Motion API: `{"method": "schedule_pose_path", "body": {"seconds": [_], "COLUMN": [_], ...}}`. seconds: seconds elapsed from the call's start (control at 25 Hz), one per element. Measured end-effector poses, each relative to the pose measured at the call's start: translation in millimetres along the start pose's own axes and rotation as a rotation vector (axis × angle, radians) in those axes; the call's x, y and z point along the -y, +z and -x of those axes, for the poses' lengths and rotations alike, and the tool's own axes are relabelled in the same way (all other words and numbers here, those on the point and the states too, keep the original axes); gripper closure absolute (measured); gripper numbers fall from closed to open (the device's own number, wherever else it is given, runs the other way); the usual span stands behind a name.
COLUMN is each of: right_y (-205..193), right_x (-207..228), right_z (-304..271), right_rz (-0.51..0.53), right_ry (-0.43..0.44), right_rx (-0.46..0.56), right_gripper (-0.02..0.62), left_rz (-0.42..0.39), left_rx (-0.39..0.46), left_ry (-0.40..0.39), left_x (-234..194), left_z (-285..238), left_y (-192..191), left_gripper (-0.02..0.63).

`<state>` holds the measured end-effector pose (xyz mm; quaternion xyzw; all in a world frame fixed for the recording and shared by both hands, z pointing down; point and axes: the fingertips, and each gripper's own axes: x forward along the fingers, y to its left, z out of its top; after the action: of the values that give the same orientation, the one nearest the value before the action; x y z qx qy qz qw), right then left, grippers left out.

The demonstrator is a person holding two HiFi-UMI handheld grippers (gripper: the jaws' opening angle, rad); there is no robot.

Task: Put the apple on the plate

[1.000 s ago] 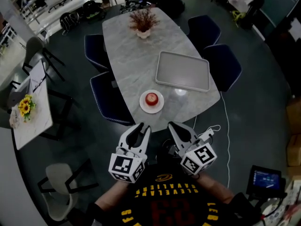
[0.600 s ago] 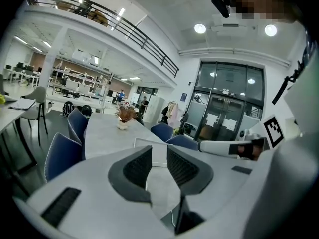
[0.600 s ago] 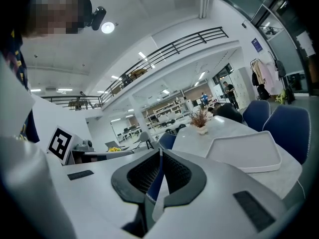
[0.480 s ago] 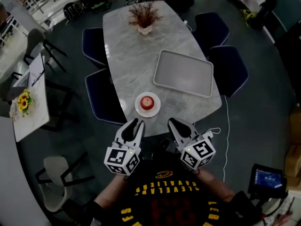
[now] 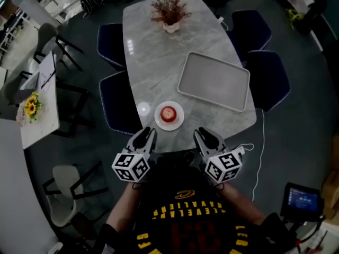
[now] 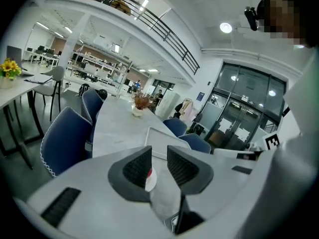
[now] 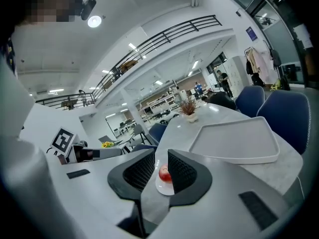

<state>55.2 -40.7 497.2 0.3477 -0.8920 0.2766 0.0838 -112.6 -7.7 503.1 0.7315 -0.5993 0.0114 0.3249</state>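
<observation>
In the head view, a round red apple is seen on a small white plate on a grey marbled table, near a flat tray. Both the left gripper and right gripper are shown. In the left gripper view, ribbed black jaws are seen slightly apart and empty, and only a sliver of apple shows. In the right gripper view, the jaws are likewise slightly apart and empty, and the whole apple is seen.

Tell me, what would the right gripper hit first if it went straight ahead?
Probably the apple on the white plate: the right gripper frames both between open jaws, though depth is unclear.
</observation>
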Motion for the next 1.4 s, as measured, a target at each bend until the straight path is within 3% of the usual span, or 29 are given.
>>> {"method": "schedule_pose_path", "body": {"seconds": [0.48,0.72,1.08,1.4], "right_y": [-64.4,-104.4,-146.7,-164.1], "right_x": [39.5,59.2,86.7,95.2], "right_z": [-58.4,-98.6,-138.8,-149.2], "right_rz": [-0.01,0.043,-0.034,-0.15], "right_ry": [-0.062,-0.085,-0.149,-0.196], "right_rx": [-0.19,-0.327,-0.452,-0.508], "right_gripper": [0.53,0.531,0.531,0.531], "left_rz": [0.027,0.036,0.152,0.189], "left_rx": [-0.266,-0.369,-0.448,-0.505], "left_ry": [0.052,0.062,0.096,0.077], "left_x": [-81.4,-105.0,-130.4,-131.4], "left_z": [-57.3,-82.6,-113.5,-127.7], "left_y": [-65.0,-91.6,-115.5,-130.1], "left_gripper": [0.509,0.509,0.509,0.511]}}
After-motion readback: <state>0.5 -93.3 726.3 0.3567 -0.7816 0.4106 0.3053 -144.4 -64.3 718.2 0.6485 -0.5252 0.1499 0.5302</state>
